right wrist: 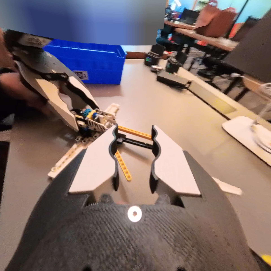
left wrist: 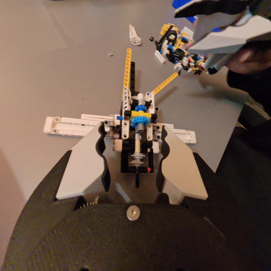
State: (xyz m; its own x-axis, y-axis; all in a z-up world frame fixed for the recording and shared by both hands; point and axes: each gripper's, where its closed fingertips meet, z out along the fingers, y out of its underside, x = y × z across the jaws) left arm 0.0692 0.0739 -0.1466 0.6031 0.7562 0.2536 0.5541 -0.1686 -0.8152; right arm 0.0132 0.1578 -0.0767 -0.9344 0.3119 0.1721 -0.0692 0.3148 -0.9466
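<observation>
Grey fingers (left wrist: 88,154) of left gripper (left wrist: 133,132) spread wide either side of toy brick model (left wrist: 137,117), pads clear of it; model resting on table (left wrist: 58,73), likely for support. Right gripper (right wrist: 134,139) parted too, nothing pinched: yellow beams (right wrist: 134,132) and black beam (right wrist: 136,143) lying beyond at 12 o'clock. Loose brick pile (left wrist: 180,49) at 1 o'clock from left gripper, blue bin (right wrist: 93,64) behind.

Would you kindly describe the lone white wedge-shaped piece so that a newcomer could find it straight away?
Start at the grey table and find the brick model between the left claw's fingers. Follow its long yellow beam away from the claw; just beyond its tip lies the white wedge-shaped piece. It lies alone, unlike the heaped parts pile.
</observation>
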